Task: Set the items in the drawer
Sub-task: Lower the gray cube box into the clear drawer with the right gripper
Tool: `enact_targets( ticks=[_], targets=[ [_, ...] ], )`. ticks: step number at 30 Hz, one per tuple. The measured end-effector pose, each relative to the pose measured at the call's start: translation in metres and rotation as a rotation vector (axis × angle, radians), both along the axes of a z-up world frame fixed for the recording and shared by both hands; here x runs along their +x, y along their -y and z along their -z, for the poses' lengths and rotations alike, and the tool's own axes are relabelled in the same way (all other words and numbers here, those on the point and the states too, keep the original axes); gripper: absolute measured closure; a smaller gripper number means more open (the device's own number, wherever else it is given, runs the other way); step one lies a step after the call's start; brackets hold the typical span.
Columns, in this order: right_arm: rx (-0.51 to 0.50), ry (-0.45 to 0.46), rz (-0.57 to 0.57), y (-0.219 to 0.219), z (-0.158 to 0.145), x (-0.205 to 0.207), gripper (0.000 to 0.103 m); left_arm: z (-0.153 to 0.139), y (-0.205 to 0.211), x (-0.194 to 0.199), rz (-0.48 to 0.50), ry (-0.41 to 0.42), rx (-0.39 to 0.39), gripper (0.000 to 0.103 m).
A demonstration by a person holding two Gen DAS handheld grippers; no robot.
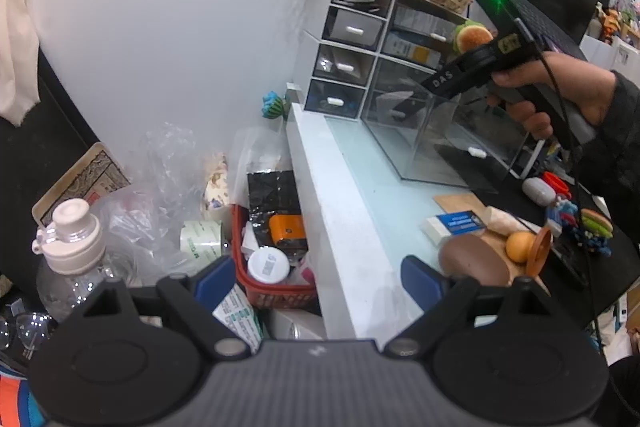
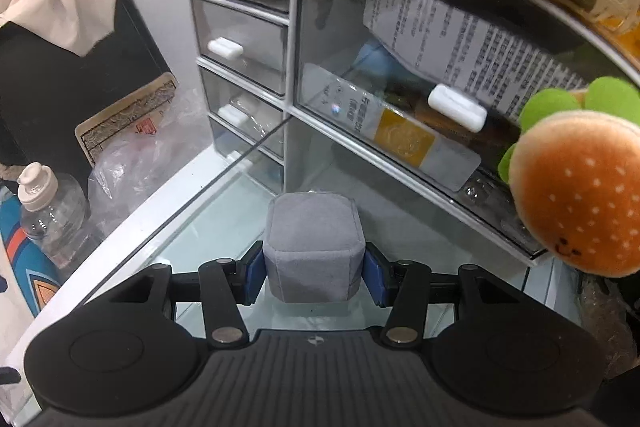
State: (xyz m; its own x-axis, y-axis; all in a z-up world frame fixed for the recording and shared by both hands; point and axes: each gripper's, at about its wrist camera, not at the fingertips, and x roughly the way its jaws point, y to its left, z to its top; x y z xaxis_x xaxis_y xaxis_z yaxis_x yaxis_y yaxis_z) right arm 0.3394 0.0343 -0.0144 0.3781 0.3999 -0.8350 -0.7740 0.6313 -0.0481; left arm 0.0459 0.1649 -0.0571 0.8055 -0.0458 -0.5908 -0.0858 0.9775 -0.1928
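Observation:
My right gripper is shut on a grey velvet box. It holds the box inside a clear drawer pulled out from the bottom of a white drawer unit. Whether the box touches the drawer floor I cannot tell. In the left wrist view a person's hand holds that gripper over the same drawer. My left gripper is open and holds nothing, low over the white desk edge. A plush burger shows close on the right.
Loose items lie on the desk right of my left gripper: an eraser, a brown oval object, an orange ball and a small burger toy. A red basket, bags and a water bottle crowd the left side.

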Motion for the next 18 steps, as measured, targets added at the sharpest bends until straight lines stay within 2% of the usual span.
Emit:
enact_targets(
  ticks=[5, 9, 15, 17, 18],
  targets=[
    [0.024, -0.023, 0.009, 0.006, -0.001, 0.004, 0.047, -0.002, 0.003, -0.002, 0.003, -0.001, 0.004, 0.012],
    [0.03, -0.019, -0.003, 0.011, -0.006, 0.001, 0.038, -0.003, 0.006, -0.002, 0.003, 0.002, 0.008, 0.012],
    [0.036, -0.001, -0.029, 0.019, -0.018, -0.006, 0.039, -0.004, 0.01, -0.003, 0.002, -0.001, 0.007, 0.012],
    [0.037, 0.001, -0.04, 0.021, -0.022, -0.008, 0.042, -0.006, 0.012, -0.003, 0.001, -0.001, 0.011, 0.012],
    [0.039, 0.001, -0.045, 0.022, -0.024, -0.009, 0.048, -0.006, 0.012, -0.003, 0.002, -0.001, 0.011, 0.012]
  ],
)
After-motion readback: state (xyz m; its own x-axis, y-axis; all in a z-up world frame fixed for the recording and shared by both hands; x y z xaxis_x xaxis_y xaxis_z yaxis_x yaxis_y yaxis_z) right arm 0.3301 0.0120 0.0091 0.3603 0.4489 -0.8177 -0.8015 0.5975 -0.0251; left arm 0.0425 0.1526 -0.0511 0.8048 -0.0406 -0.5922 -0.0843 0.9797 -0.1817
